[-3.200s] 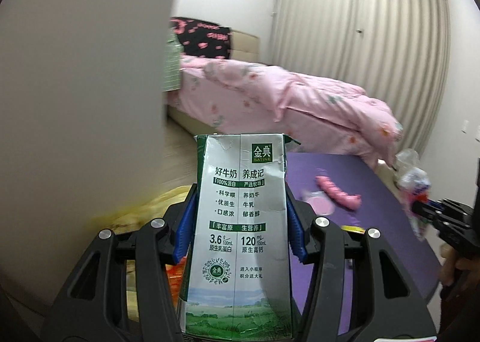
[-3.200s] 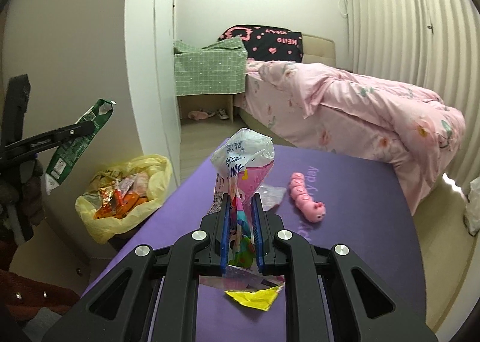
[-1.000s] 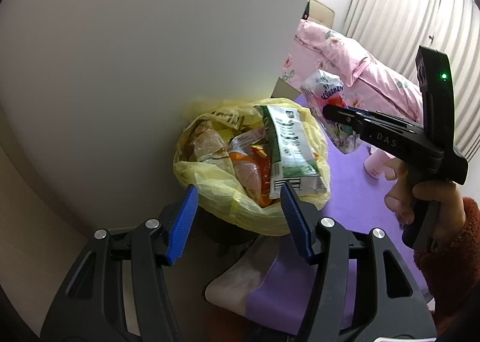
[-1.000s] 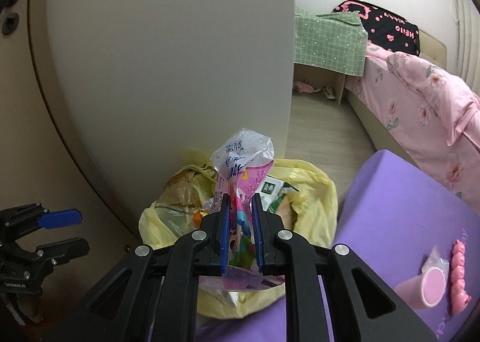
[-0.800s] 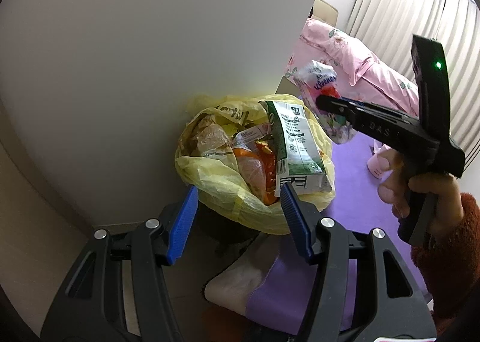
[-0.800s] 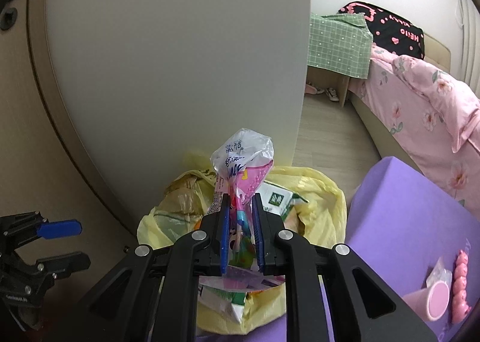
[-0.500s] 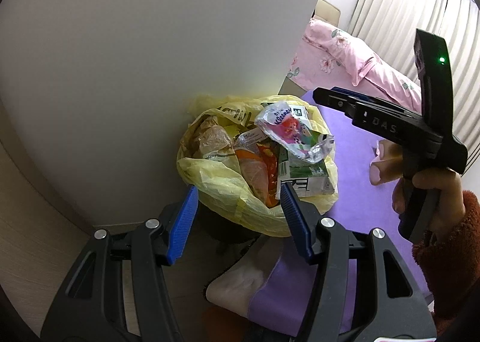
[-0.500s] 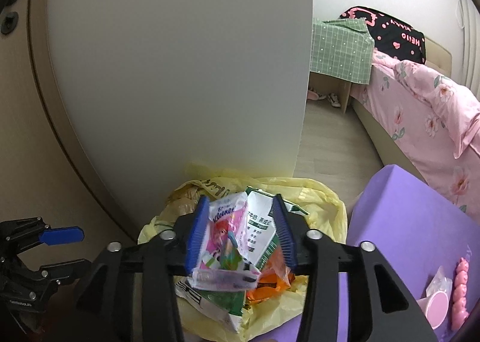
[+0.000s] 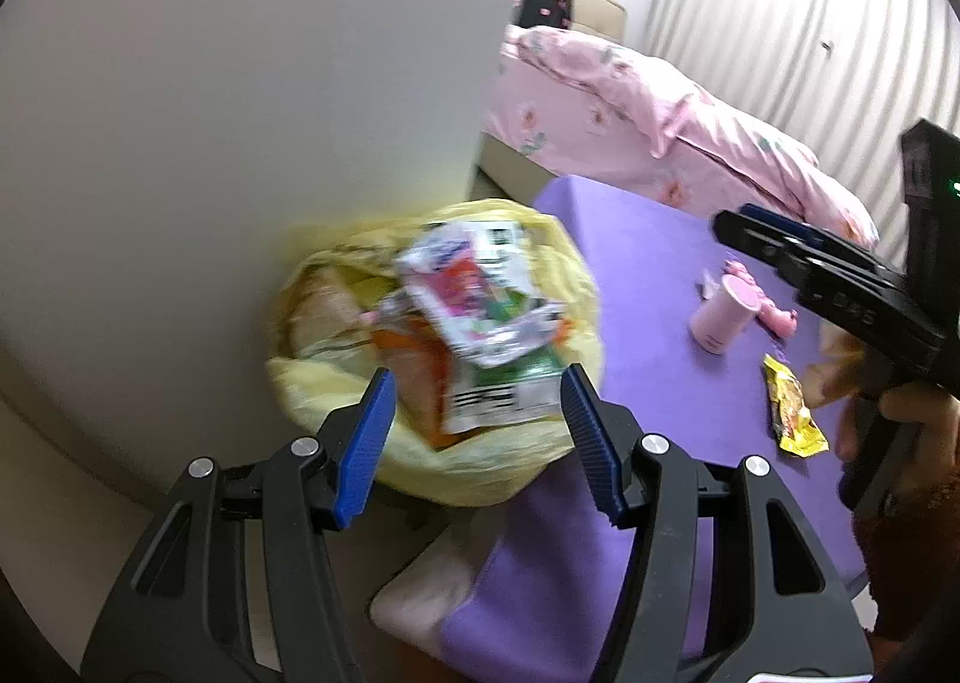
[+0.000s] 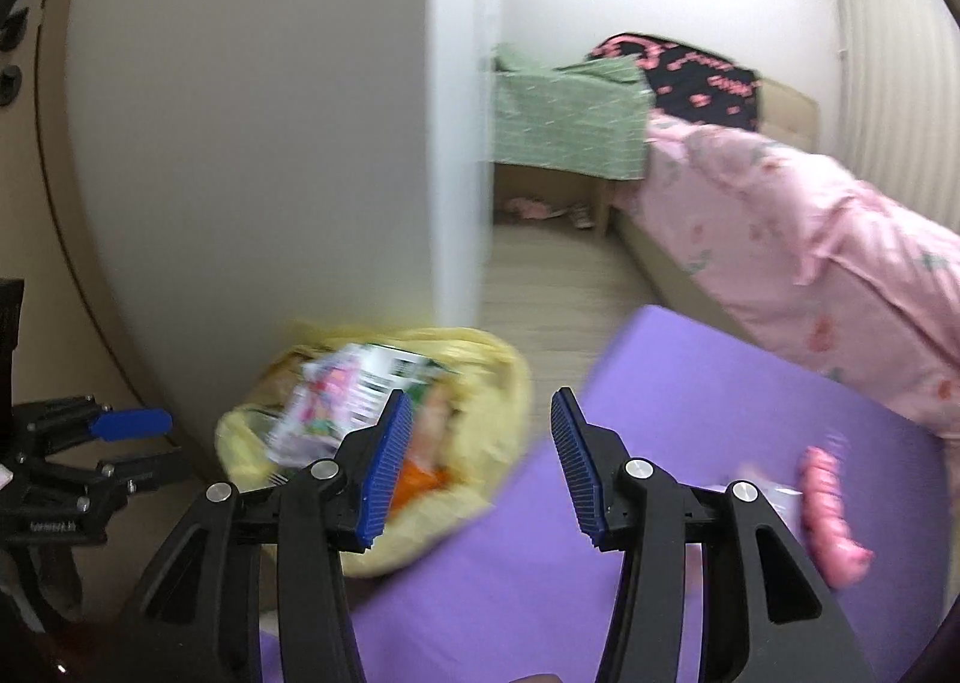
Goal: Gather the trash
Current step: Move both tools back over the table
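A yellow trash bag [image 9: 336, 383] stands against the white wall, full of wrappers. A pink-and-white plastic wrapper [image 9: 468, 299] lies on top of a green-and-white milk carton [image 9: 504, 389] inside it. My left gripper [image 9: 477, 377] hovers open just above the bag's near side, with nothing between its fingers. My right gripper [image 10: 480, 401] is open and empty, over the edge between the bag [image 10: 480, 359] and the purple mat [image 10: 660, 413]. In the left wrist view the right gripper [image 9: 744, 227] reaches in from the right, held by a hand. A yellow snack wrapper [image 9: 792, 407] lies on the mat.
A pink cup [image 9: 720, 314] and a pink caterpillar toy [image 10: 831, 509] lie on the mat. A bed with a pink quilt [image 9: 660, 107] stands behind it. A green-covered nightstand [image 10: 564, 113] sits beside the bed. The left gripper [image 10: 144, 443] shows at the right wrist view's left edge.
The right gripper opened and let go of the pink wrapper, which dropped onto the carton in the bag. Both grippers have since swung right, toward the purple mat.
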### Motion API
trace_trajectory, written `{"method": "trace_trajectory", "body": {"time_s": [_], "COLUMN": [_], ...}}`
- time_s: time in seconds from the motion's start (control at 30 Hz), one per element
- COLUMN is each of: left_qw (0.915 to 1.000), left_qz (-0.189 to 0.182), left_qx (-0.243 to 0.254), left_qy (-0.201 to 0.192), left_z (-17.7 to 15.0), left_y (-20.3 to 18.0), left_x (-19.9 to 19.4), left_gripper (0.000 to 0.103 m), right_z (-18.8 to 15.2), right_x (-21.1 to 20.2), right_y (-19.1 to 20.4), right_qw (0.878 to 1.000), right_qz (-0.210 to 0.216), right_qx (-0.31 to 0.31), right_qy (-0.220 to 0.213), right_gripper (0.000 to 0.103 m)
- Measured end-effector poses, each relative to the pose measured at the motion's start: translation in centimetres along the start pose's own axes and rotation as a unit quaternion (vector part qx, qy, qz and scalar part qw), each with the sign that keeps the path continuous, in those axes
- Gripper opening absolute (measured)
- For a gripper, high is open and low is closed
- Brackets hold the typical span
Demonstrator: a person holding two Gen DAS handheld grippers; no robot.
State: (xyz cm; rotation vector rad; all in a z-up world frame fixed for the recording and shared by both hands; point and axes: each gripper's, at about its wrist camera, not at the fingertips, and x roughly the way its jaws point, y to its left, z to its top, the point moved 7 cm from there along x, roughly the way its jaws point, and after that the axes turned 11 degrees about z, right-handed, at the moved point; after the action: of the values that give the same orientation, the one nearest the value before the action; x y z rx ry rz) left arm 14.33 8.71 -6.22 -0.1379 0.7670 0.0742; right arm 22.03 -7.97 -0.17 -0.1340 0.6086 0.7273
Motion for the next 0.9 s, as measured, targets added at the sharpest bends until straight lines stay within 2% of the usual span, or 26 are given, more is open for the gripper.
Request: {"method": "trace_trajectory", "body": {"time_s": [0.17, 0.4, 0.67, 0.77, 0.9], "left_qw": [0.999, 0.9942, 0.9874, 0.985, 0.9838], "left_qz": [-0.018, -0.044, -0.08, -0.092, -0.089], "left_qx": [0.04, 0.096, 0.136, 0.145, 0.154], "left_qy": [-0.007, -0.019, -0.017, -0.017, -0.014], "left_z": [0.7, 0.9, 0.7, 0.7, 0.6], "left_y": [-4.4, -9.7, -14.4, -15.7, -16.8], "left_x": [0.2, 0.1, 0.7, 1.0, 1.6], "left_gripper": [0.054, 0.054, 0.054, 0.054, 0.054], "right_z": [-2.0, -6.7, -10.4, -10.9, -12.0], "right_x": [-4.6, -9.5, -12.8, -13.5, -13.6], "right_y": [-4.6, -11.2, -15.2, -16.1, -17.2], "right_qw": [0.998, 0.988, 0.978, 0.975, 0.973], "right_qz": [-0.047, -0.123, -0.156, -0.166, -0.186], "right_qx": [0.04, 0.091, 0.14, 0.144, 0.14], "right_qy": [-0.015, -0.003, -0.006, -0.012, -0.004], "right_gripper": [0.046, 0.046, 0.046, 0.055, 0.058]}}
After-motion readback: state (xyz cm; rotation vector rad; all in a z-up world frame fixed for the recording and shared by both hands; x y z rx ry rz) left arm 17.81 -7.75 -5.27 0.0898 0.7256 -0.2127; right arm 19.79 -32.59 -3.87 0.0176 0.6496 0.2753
